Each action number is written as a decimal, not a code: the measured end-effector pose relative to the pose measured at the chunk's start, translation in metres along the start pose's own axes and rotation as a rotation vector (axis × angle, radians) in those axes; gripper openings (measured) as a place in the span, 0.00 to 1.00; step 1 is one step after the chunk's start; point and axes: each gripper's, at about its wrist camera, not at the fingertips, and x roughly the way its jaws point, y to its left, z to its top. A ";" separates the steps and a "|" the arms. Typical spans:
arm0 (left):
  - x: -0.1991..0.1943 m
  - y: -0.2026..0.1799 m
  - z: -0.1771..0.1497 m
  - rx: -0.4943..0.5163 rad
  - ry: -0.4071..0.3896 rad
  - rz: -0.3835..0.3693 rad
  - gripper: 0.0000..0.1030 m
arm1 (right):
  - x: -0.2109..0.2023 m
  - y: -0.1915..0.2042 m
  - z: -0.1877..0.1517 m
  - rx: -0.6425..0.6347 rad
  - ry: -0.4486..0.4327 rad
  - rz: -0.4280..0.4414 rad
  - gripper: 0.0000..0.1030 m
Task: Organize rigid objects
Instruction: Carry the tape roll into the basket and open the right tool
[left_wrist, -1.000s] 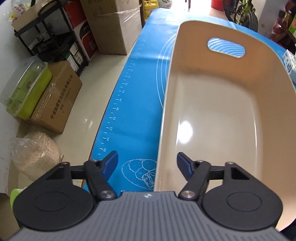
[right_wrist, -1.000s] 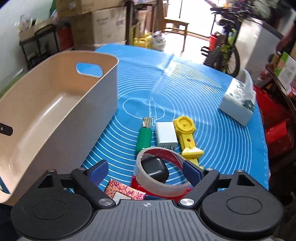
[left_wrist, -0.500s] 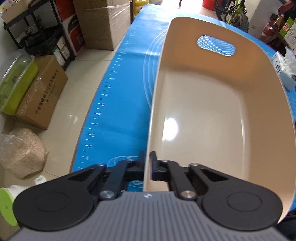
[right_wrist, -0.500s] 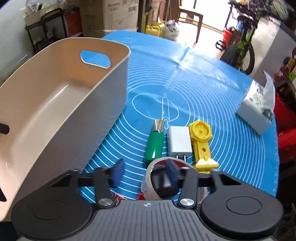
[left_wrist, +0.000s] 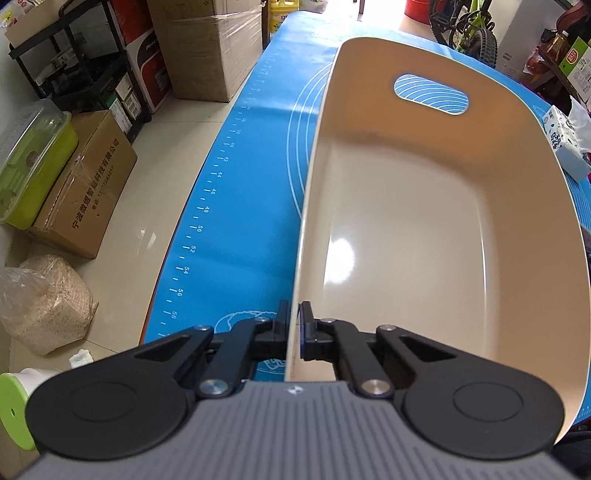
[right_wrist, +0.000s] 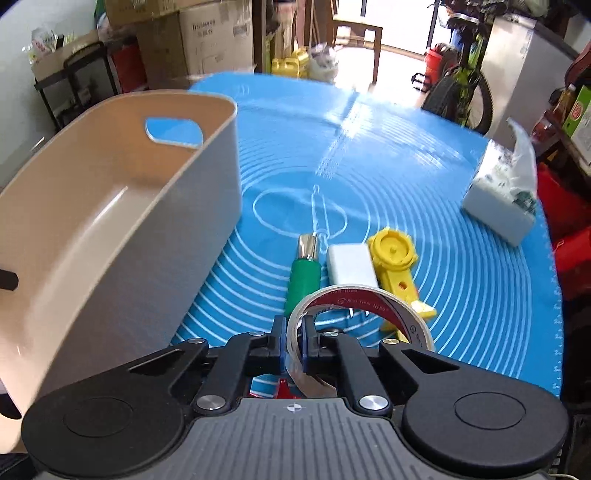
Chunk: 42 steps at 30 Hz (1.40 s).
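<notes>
Between the right gripper's (right_wrist: 293, 341) closed jaws sat the near wall of the tape roll (right_wrist: 360, 321), pinched across its band, hoop tilted up and opening toward 1 o'clock. At 10 o'clock from those jaws, near but apart, lay the beige bin (right_wrist: 110, 229), long axis running 7 to 1 o'clock, hollow bare. Over on the other side, left gripper (left_wrist: 294, 334) clamped on the bin's near-left rim. Judged: right hand nearer for the drop, a short carry up and toward 10 o'clock. Left behind on the table's blue mat (right_wrist: 461, 295), at 12 to 1 o'clock: green cylinder (right_wrist: 304, 278), white charger (right_wrist: 351, 264), yellow tool (right_wrist: 397, 267).
</notes>
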 end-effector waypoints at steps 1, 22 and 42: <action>0.000 0.000 0.000 0.000 0.000 0.000 0.06 | -0.004 0.000 0.001 -0.001 -0.014 -0.006 0.18; 0.003 0.000 -0.001 -0.020 0.004 0.000 0.06 | -0.102 0.087 0.071 -0.074 -0.396 0.071 0.18; 0.002 -0.002 -0.001 -0.019 0.003 0.004 0.06 | 0.002 0.182 0.037 -0.188 0.019 0.204 0.18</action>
